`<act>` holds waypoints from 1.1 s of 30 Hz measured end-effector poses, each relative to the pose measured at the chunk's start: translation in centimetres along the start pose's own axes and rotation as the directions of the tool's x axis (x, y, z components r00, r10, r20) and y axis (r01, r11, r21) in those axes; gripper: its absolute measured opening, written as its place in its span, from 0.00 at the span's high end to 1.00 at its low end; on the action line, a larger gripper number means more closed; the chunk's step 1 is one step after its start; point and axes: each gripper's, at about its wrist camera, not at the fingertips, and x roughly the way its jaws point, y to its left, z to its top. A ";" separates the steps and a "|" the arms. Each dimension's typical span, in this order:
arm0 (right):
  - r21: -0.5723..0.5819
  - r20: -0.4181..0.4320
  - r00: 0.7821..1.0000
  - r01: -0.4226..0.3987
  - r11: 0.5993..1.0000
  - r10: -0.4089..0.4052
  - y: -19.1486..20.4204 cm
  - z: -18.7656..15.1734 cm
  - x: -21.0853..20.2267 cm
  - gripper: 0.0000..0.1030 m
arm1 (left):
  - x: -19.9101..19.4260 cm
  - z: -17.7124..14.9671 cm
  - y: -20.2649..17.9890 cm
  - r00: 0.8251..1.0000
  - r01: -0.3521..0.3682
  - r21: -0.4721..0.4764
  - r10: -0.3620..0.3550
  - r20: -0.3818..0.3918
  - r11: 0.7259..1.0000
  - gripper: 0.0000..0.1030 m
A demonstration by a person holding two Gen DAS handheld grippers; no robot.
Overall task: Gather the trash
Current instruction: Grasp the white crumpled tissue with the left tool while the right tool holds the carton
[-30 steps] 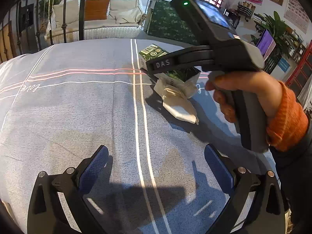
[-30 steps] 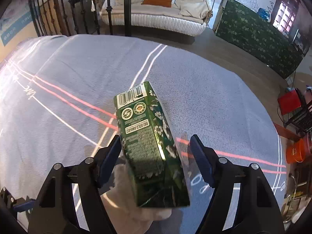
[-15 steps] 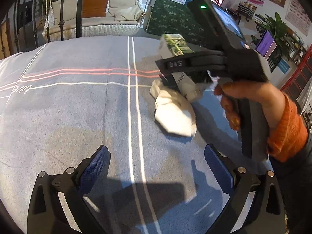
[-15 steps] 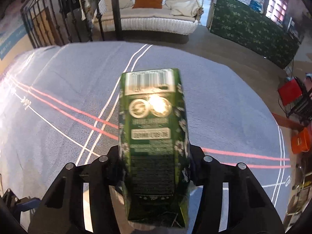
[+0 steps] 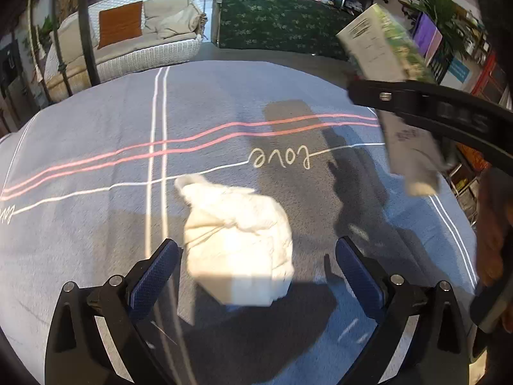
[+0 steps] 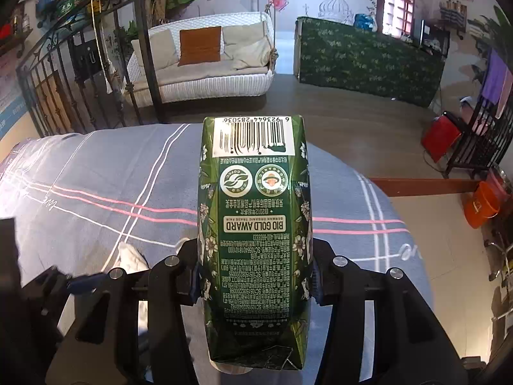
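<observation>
My right gripper point(image 6: 255, 276) is shut on a green drink carton point(image 6: 255, 224), whose barcode end points away from me; it is lifted off the grey bedspread point(image 6: 96, 166). From the left wrist view the same carton point(image 5: 384, 64) shows blurred at the upper right, clamped by the right gripper's black finger point(image 5: 433, 109). A crumpled white tissue point(image 5: 237, 240) lies on the bedspread point(image 5: 96, 122). My left gripper point(image 5: 255, 276) is open, its blue pads on either side of the tissue's near part and apart from it. A corner of the tissue point(image 6: 130, 256) peeks out in the right wrist view.
The bedspread carries white and pink stripes and the word "love" point(image 5: 279, 158). Beyond the bed stand a white wicker sofa point(image 6: 205, 64), a green patterned box point(image 6: 368, 57), a black iron railing point(image 6: 64, 80), a red bin point(image 6: 441, 136) and an orange bucket point(image 6: 484, 203).
The right gripper closed on the carton, lifted it off the bedspread and carried it right. The left gripper moved forward, so the tissue now sits between its open pads.
</observation>
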 end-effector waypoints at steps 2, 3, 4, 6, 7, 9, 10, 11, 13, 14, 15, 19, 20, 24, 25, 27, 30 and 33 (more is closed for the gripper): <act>-0.012 0.019 1.000 0.010 1.000 -0.010 -0.3 -0.6 -1.2 0.52 | 0.4 0.4 -0.2 1.000 0.004 0.016 -0.004 0.007 1.000 0.07; -0.015 0.030 0.999 0.012 1.000 -0.011 -0.4 -0.9 -1.9 0.52 | 0.7 0.7 -0.3 1.000 0.001 0.022 -0.001 0.003 1.000 0.07; -0.013 0.042 0.999 0.011 1.000 -0.010 -0.6 -1.3 -2.7 0.52 | 1.0 0.8 -0.3 1.000 -0.005 0.026 0.005 -0.004 1.000 0.08; -0.004 0.054 0.999 0.005 1.000 -0.005 -1.0 -1.8 -3.7 0.52 | 1.7 1.0 -0.3 1.000 -0.006 0.032 0.007 -0.024 0.999 0.15; 0.001 0.057 0.998 0.002 1.000 -0.002 -1.2 -2.1 -4.1 0.52 | 1.8 1.0 -0.4 1.000 -0.004 0.033 0.005 -0.029 0.999 0.19; 0.015 0.058 0.998 -0.008 1.000 0.008 -1.5 -2.8 -5.0 0.52 | 1.9 0.9 -0.6 1.000 -0.007 0.034 0.008 -0.031 0.999 0.24; 0.017 0.059 0.998 -0.011 1.000 0.010 -1.6 -3.2 -5.3 0.52 | 1.9 0.8 -0.6 1.000 -0.013 0.033 0.014 -0.028 0.999 0.27; 0.019 0.059 0.998 -0.011 1.000 0.009 -1.7 -3.5 -5.6 0.52 | 1.9 0.7 -0.7 0.999 -0.018 0.031 0.019 -0.026 0.999 0.30; 0.024 0.058 0.998 -0.011 1.000 0.009 -1.7 -4.1 -5.9 0.52 | 1.9 0.6 -0.5 0.999 -0.029 0.024 0.029 -0.020 0.999 0.36; 0.035 0.060 0.998 -0.011 0.999 0.009 -1.8 -4.5 -6.1 0.52 | 1.9 0.5 -0.5 0.999 -0.037 0.024 0.037 -0.017 0.999 0.42; 0.045 0.062 0.998 -0.013 0.999 0.011 -2.0 -4.8 -6.5 0.52 | 1.9 0.5 -0.5 0.999 -0.047 0.025 0.047 -0.014 0.999 0.45; 0.082 0.074 0.997 -0.008 0.997 0.002 -2.5 -5.6 -7.3 0.52 | 1.3 0.1 -0.7 0.998 -0.055 0.012 0.055 0.000 0.998 0.69; 0.090 0.074 0.997 -0.011 0.996 0.004 -2.5 -5.8 -7.5 0.52 | 1.1 0.1 -0.6 0.999 -0.049 0.006 0.049 0.003 0.999 0.74; 0.104 0.083 0.997 -0.002 0.995 -0.007 -2.6 -6.8 -8.5 0.52 | 0.4 -0.3 -0.6 1.000 -0.016 -0.016 0.016 0.015 1.000 0.79; 0.108 0.087 0.996 0.003 0.994 -0.012 -2.7 -7.1 -8.8 0.52 | 0.2 -0.3 -0.6 1.000 -0.007 -0.022 0.007 0.017 1.000 0.80; 0.118 0.093 0.995 0.005 0.993 -0.016 -3.1 -7.7 -9.5 0.52 | -0.6 -0.7 -0.7 1.000 0.008 -0.024 -0.007 0.031 1.000 0.81; 0.143 0.097 0.995 0.004 0.990 -0.018 -3.5 -8.9 -10.4 0.52 | -1.9 -1.5 -1.4 0.998 0.023 -0.011 -0.022 0.054 1.000 0.81; 0.185 0.096 0.995 0.003 0.983 -0.021 -4.2 -10.5 -11.4 0.52 | -3.2 -2.4 -2.0 0.996 0.052 -0.012 -0.051 0.071 0.999 0.81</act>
